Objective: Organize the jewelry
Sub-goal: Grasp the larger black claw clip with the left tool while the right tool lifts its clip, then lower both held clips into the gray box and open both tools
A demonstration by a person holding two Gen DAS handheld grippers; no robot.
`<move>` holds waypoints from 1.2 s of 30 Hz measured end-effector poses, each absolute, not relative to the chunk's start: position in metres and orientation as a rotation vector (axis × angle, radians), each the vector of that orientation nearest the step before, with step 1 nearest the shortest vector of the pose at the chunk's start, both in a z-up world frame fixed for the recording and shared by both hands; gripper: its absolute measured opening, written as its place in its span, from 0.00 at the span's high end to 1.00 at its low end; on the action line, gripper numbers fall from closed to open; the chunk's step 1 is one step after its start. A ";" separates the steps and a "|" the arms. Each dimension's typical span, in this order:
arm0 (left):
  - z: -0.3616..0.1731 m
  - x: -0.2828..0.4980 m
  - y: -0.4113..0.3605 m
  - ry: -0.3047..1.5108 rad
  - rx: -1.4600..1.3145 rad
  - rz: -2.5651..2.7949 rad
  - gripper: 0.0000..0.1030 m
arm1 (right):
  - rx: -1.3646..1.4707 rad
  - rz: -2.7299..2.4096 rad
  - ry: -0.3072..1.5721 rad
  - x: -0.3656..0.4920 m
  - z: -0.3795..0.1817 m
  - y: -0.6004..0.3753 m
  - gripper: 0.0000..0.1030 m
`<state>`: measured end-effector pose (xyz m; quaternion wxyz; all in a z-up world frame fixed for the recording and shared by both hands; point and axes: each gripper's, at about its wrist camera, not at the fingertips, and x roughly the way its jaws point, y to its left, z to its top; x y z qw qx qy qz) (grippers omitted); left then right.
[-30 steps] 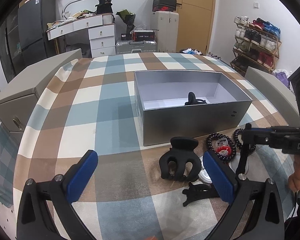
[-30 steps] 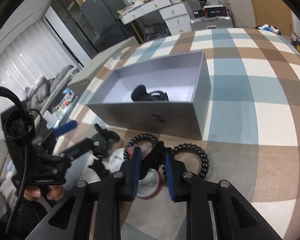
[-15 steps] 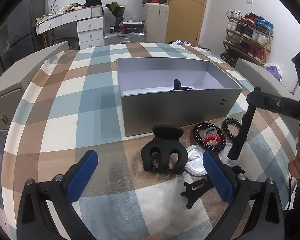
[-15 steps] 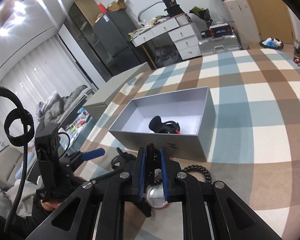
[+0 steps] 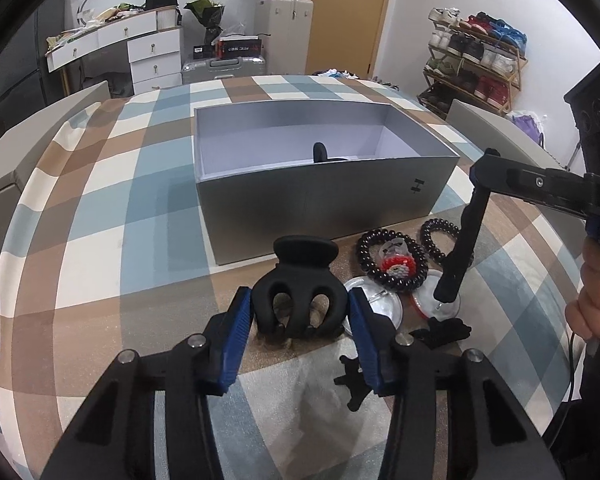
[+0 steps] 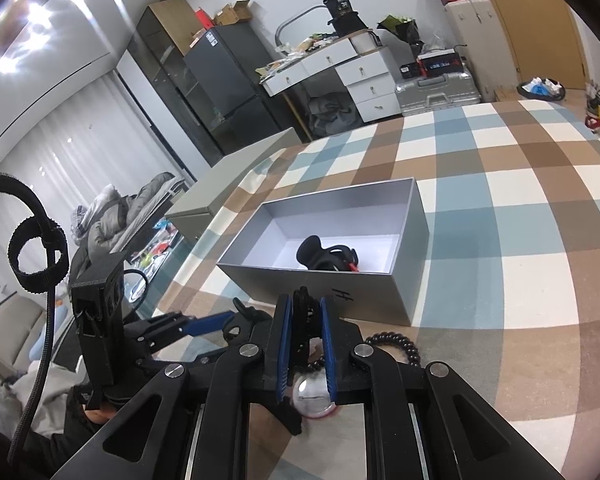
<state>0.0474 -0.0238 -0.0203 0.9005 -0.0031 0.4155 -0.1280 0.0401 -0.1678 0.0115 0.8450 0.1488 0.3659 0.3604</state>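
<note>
Pick-up step: left claw (image 5: 300, 316) was closing around the black hair clip (image 5: 299, 286) on the table (image 5: 100, 200) before the grey box (image 5: 324, 196), right claw (image 6: 305, 340) clenched on a small black clip (image 6: 302, 316); next, lift both into the box.

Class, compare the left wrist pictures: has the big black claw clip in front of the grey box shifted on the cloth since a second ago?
No. The black claw clip lies at the same spot before the grey box, beside the bead bracelet; only the left gripper is closing around it.
</note>
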 end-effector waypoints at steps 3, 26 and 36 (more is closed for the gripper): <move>-0.017 0.044 -0.026 0.840 -0.002 -0.300 0.59 | 0.317 0.760 0.767 0.040 0.012 -0.168 0.87; 0.023 0.040 -0.016 0.607 -0.085 -0.283 0.59 | 0.411 0.684 0.566 0.033 0.035 -0.186 0.87; 0.022 0.063 -0.007 0.580 -0.105 -0.233 0.59 | 0.478 0.574 0.526 0.050 0.043 -0.193 0.87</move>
